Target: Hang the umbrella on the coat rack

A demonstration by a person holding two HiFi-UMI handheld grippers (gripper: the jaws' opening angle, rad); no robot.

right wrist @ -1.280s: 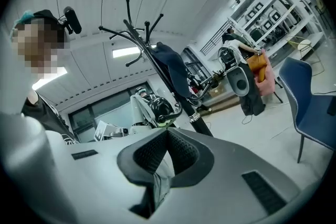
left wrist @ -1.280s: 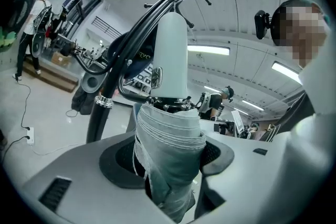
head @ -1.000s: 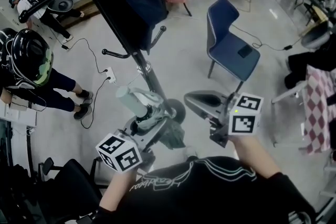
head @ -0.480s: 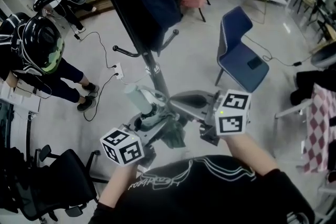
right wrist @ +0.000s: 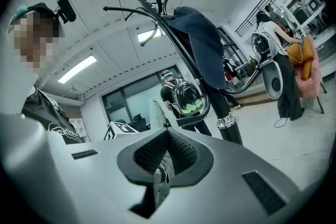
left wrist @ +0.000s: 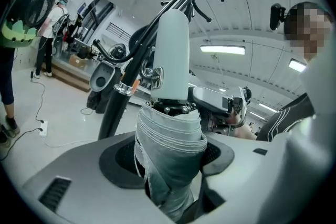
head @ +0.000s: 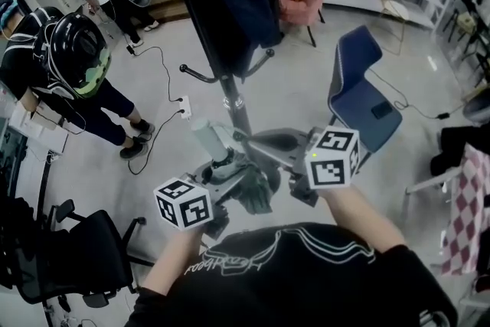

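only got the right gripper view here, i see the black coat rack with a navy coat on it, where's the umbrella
observer: the folded grey fabric umbrella is clamped in the left gripper, its pale handle sticking out past the jaws.
operator: what's off to the right
observer: in the head view, a blue padded chair stands right of the black coat rack pole.
operator: and left
observer: a white power strip lies on the floor, cable trailing.
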